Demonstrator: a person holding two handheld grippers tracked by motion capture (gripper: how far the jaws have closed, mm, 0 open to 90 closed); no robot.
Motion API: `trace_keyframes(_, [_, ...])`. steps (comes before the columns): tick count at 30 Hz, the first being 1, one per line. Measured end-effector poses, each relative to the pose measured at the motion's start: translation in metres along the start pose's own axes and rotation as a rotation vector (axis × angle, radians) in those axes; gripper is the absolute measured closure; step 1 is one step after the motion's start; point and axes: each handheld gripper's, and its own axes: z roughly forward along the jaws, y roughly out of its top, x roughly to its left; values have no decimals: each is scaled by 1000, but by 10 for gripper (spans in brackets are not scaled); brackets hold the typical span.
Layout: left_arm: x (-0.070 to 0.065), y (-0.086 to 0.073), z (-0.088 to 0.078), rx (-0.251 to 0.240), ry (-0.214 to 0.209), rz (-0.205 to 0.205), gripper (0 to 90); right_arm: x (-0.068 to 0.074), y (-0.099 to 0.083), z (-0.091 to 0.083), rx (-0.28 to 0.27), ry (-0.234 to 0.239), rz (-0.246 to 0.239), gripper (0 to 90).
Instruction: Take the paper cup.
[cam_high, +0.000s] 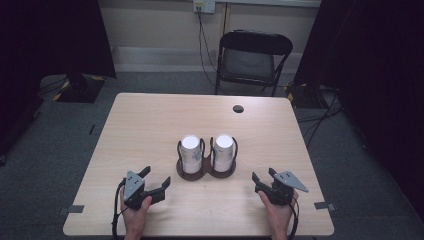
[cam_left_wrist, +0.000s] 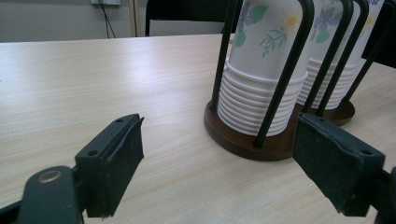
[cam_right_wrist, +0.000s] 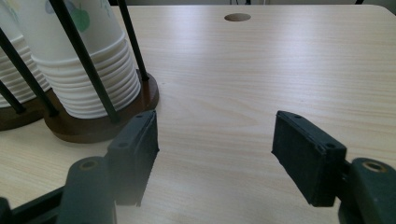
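A: Counting: two cup stacks (cam_high: 190, 151) in one double holder (cam_high: 205, 173) at table (cam_high: 150, 120) centre.
B: Grippers?
A: Two. Left gripper (cam_high: 157, 179) and right gripper (cam_high: 263, 175) both gape, empty, near holder.

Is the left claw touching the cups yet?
Apart. The high view shows bare table between the left claw and the cup stacks; its jaws stand open and empty.

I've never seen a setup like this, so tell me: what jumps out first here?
Two stacks of flowered paper cups stand upside down in a dark double holder at the middle of the table. Near the front edge, a hand holds a black tool on each side, left tool and right tool, both open and empty.
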Motion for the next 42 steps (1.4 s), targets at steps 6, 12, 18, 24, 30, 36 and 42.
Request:
trace_keyframes(6, [0, 0, 0, 5, 5, 0, 164, 11, 19, 0, -41, 39, -26, 361])
trace_keyframes(12, [-1, 0, 0, -1, 6, 12, 167, 26, 38, 3, -70, 85, -58, 372])
trace_keyframes(18, [0, 0, -1, -3, -10, 13, 167, 35, 54, 2, -88, 142, -79, 361])
trace_keyframes(24, [-1, 0, -1, -6, -4, 19, 167, 42, 67, 6, -103, 170, -92, 368])
trace_keyframes(30, [-4, 0, -1, -4, 10, 46, 167, 50, 75, 12, -109, 207, -108, 369])
trace_keyframes(36, [-4, 0, 0, -2, 13, 48, 166, 56, 85, 18, -112, 218, -118, 355])
trace_keyframes(42, [-4, -1, -1, -11, -11, 56, 159, 63, 98, 30, -102, 243, -153, 353])
